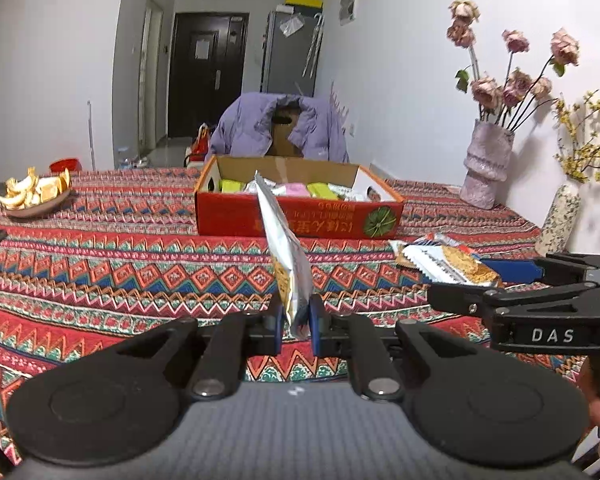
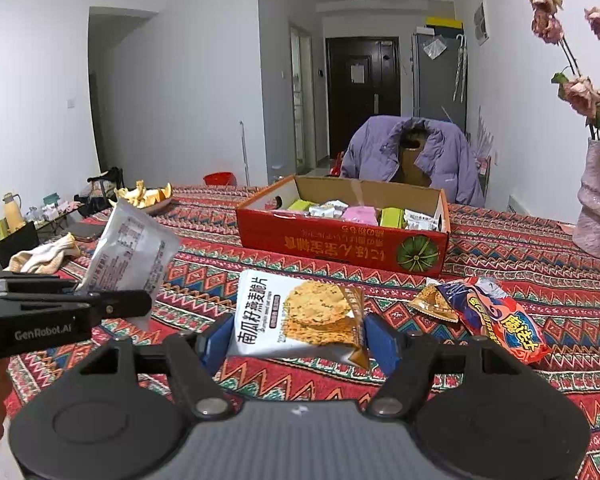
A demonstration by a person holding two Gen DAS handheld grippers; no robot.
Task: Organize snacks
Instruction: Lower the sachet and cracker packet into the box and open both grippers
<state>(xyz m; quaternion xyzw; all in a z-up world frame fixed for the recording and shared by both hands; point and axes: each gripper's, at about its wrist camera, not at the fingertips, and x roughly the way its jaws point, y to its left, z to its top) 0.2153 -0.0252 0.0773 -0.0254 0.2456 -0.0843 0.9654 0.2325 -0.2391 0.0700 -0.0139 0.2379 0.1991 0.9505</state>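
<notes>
Snack packets in both your claws, both lifted clear of the patterned tablecloth (image 1: 100, 264).

Left claw (image 1: 296, 320): jaws pinched almost together on the lower edge of a silver packet (image 1: 278, 236). Packet stands edge-on, rising up and slightly left from the pads. In the right wrist view the same silver packet (image 2: 132, 248) shows its printed back face, tilted, with your left claw (image 2: 80, 300) clamped at its lower corner.

Right claw (image 2: 298, 340): jaws about half spread, blue fingers (image 2: 382, 344) pressed on both short sides of a white and orange cracker packet (image 2: 300, 314). Packet lies flat across the gap, printed face up.

Ahead of both claws, well apart: red cardboard box (image 2: 340, 240), open top, several small packets inside, pink and green among them. The same box (image 1: 296, 216) sits directly ahead of your left claw.

Just right of the right claw, on the cloth: red and blue packet (image 2: 500, 320), overlapping a small orange wrapper (image 2: 432, 300).

Far left of the left claw: dish of orange peel (image 1: 32, 196). Far right: pink vase (image 1: 486, 164) with dried roses.
</notes>
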